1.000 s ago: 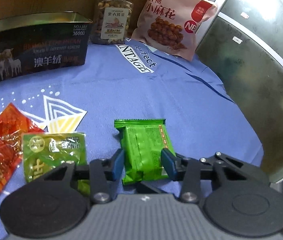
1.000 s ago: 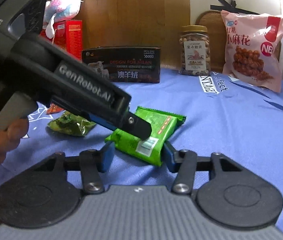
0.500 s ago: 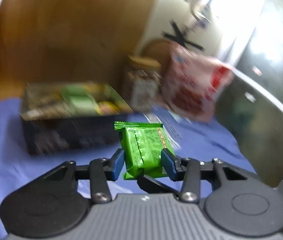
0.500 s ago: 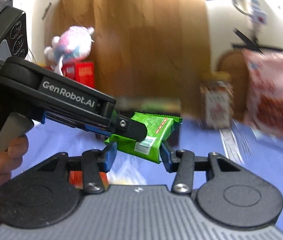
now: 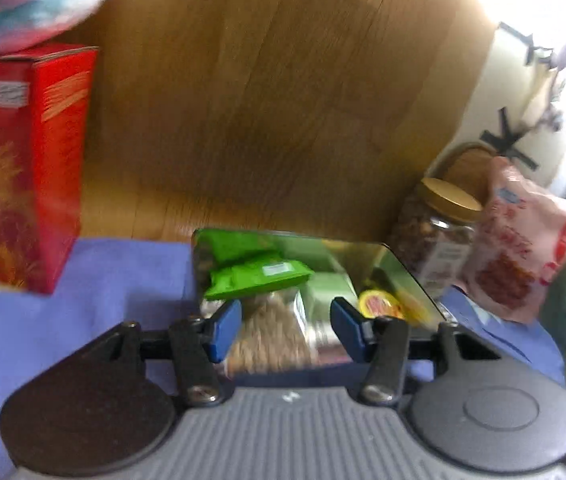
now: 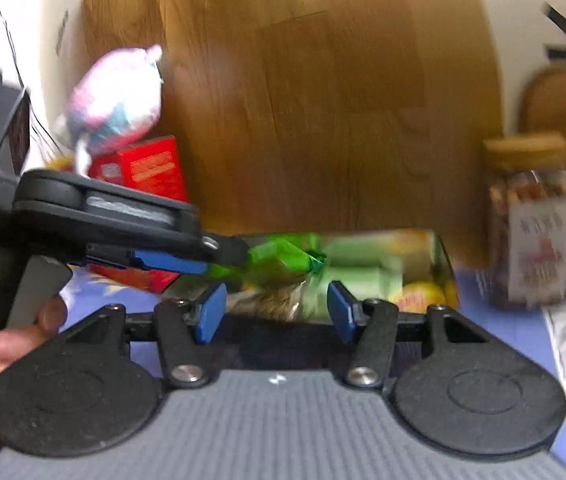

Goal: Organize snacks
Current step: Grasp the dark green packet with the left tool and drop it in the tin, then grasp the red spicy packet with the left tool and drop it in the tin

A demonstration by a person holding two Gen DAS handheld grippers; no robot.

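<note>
A green snack packet (image 5: pixel 257 276) lies on top of other snacks inside the open dark tin (image 5: pixel 405 276), just past my left gripper (image 5: pixel 286 330). The left jaws are opening and nothing sits between the blue pads (image 5: pixel 225 328). In the right wrist view the left gripper (image 6: pixel 227 256) reaches in from the left over the tin (image 6: pixel 445 268), with the green packet (image 6: pixel 283 258) at its tip. My right gripper (image 6: pixel 275 312) hovers at the tin's near wall. Its jaws are opening too, with nothing between them.
A red box (image 5: pixel 23 168) stands left of the tin, with a plush toy (image 6: pixel 117 96) on top. A nut jar (image 5: pixel 439 236) and a pink snack bag (image 5: pixel 523 248) stand to the right. A wooden panel backs the blue cloth (image 5: pixel 131 276). A hand (image 6: pixel 11 344) holds the left gripper.
Both grippers carried the green packet from the cloth up to the tin. The pads have since spread apart, and the packet now rests in the tin beyond them.
</note>
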